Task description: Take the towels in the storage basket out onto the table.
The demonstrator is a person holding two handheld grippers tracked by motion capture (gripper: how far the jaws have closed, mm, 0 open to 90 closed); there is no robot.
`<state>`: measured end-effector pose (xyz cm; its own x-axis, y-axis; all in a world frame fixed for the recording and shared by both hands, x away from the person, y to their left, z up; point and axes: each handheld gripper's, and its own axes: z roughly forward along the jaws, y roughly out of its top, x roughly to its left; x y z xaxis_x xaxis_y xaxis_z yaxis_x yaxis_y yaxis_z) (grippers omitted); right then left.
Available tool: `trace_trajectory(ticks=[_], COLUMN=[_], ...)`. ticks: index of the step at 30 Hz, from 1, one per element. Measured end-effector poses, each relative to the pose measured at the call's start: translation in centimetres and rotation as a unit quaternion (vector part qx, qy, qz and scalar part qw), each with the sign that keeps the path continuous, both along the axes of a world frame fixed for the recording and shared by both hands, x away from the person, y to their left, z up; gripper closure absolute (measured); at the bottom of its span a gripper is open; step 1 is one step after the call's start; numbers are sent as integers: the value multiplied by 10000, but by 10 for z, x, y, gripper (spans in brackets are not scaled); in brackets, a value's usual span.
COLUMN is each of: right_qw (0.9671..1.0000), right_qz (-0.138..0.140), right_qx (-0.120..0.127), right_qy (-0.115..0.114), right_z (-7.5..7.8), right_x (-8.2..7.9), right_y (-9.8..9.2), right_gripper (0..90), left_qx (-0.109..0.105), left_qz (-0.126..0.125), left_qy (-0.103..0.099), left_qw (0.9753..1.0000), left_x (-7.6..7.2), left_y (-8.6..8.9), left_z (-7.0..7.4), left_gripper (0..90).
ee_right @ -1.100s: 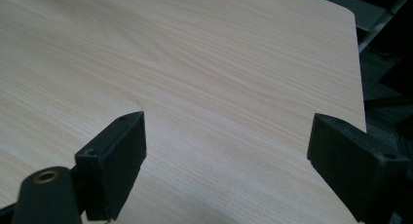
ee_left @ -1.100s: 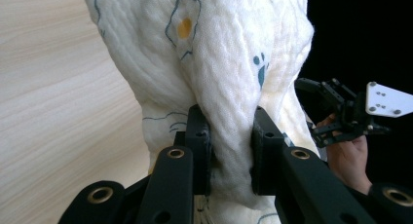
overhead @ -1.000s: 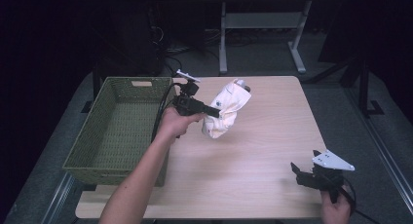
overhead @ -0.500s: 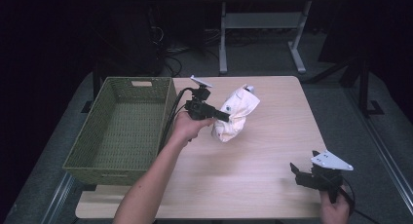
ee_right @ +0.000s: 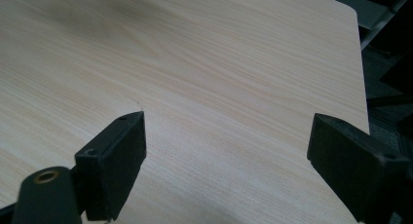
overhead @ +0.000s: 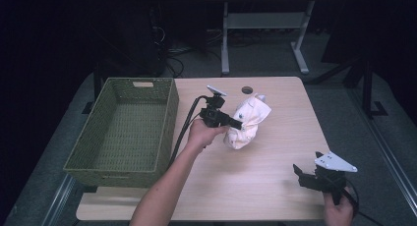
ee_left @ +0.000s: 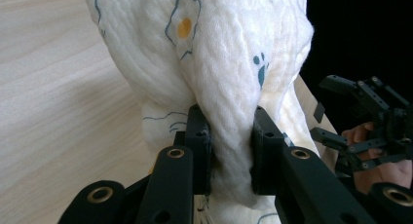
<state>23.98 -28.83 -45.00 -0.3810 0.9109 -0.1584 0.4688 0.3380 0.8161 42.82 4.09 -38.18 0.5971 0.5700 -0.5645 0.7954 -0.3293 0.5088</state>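
While it's bunched up into a lump, the white cloth (overhead: pixel 247 124) sits over the middle of the wooden surface (overhead: pixel 275 177), a bit toward the far edge, and it's pinched in the left gripper (overhead: pixel 233 123). In the left gripper view you can see a thick fold of the cloth (ee_left: pixel 214 78) squeezed between the two black fingers (ee_left: pixel 198 136), so they're clamped right on the fabric. The cloth has little printed doodles on it, one with a yellow centre and some teal paw-like marks. Can't really tell whether the bottom of the bundle touches the wood or hangs just above it.

Left of that hand is a green woven basket (overhead: pixel 167 132), sitting along the left side of the surface. Just beyond the cloth there's a small dark round hole (overhead: pixel 247 90) in the wood.

The right gripper (overhead: pixel 301 173) is well apart, down at the near right corner, with its fingers (ee_right: pixel 122 156) spread wide and nothing but bare wood between them.
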Motion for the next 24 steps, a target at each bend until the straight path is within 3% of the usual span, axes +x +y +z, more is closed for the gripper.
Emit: trace_trajectory(ticks=[8,20,24], right_qw=[10000,10000,10000], right_qz=[11,44,58], right_qx=[-6,-33,-52], right_qy=[-7,5,16], right_z=[0,0,0], right_x=[0,0,1], right_y=[0,2,3], right_gripper=[139,139,139], left_qx=[172,475,465], left_qz=[171,41,79], left_qy=[27,59,93], left_qw=[9997,9988,9988], left_x=[-3,-8,-11], left_y=[-14,-23,-25], left_z=[-16,-35,-38], left_gripper=[738,724,700])
